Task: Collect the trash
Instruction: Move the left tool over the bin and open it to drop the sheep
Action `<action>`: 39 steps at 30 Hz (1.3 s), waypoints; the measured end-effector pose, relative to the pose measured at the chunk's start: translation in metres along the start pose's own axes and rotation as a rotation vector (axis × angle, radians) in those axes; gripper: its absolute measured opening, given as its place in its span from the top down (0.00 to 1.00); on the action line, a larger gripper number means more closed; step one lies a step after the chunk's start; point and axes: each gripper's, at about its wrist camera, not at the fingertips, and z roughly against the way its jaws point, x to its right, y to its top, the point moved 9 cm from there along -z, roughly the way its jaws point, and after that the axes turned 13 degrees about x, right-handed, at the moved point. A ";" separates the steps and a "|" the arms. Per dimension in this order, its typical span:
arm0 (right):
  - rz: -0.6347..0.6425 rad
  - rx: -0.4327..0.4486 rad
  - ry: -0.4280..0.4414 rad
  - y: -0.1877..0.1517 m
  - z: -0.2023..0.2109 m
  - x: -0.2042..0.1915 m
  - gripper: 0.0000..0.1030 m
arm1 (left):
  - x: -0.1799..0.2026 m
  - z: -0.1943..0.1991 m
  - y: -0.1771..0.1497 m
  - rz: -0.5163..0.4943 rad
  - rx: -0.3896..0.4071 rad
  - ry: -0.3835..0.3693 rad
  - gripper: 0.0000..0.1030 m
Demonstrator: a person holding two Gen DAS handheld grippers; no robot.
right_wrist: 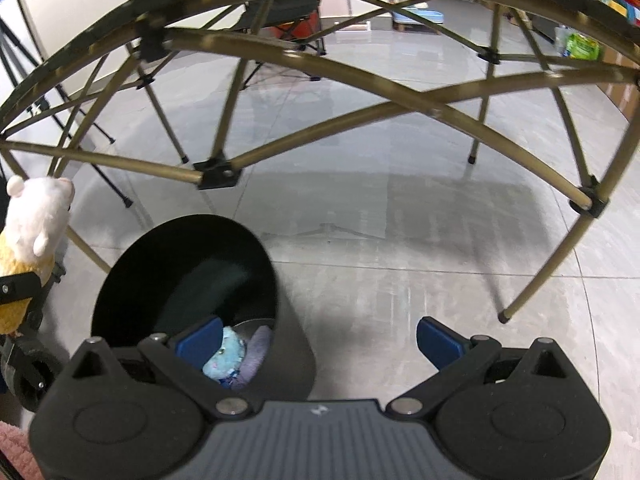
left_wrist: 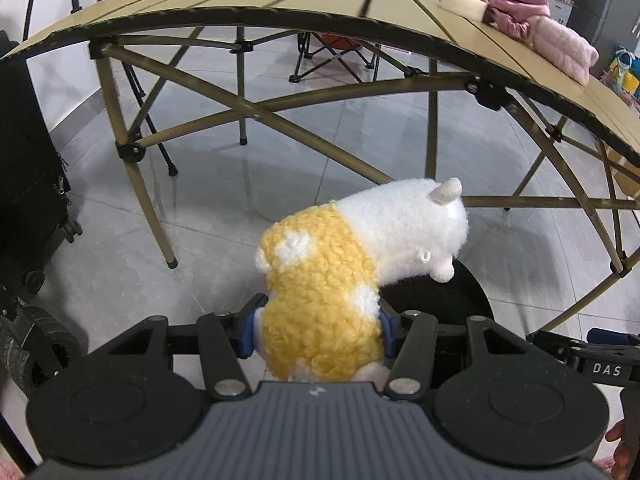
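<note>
My left gripper (left_wrist: 318,330) is shut on a yellow and white plush toy (left_wrist: 352,276), its blue pads pressing the yellow body from both sides. The white head sticks out ahead, over the edge of a black bin (left_wrist: 460,300). In the right wrist view the same plush toy (right_wrist: 30,236) hangs at the far left, beside the round black bin (right_wrist: 184,280). A light blue plush (right_wrist: 225,356) and a purple cloth (right_wrist: 256,350) lie in the bin's bottom. My right gripper (right_wrist: 320,346) is open and holds nothing, its left finger over the bin's mouth.
A tan folding table (left_wrist: 280,4) with crossed metal legs (right_wrist: 304,128) stands over the grey tiled floor. Pink clothes (left_wrist: 532,24) and a white block (left_wrist: 464,2) lie on the tabletop. A black case (left_wrist: 28,184) is at left, a folding chair (left_wrist: 332,52) behind.
</note>
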 end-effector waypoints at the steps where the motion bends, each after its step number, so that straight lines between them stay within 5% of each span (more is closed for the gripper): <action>1: -0.007 0.001 -0.005 -0.001 0.001 0.005 0.00 | 0.003 -0.001 -0.001 -0.005 -0.003 -0.001 0.46; 18: -0.092 -0.003 -0.079 -0.016 0.010 0.072 0.00 | 0.054 -0.023 -0.011 -0.077 -0.070 -0.031 0.46; 39: -0.150 -0.054 -0.142 -0.040 0.003 0.119 0.00 | 0.070 -0.066 -0.044 -0.091 -0.264 0.050 0.46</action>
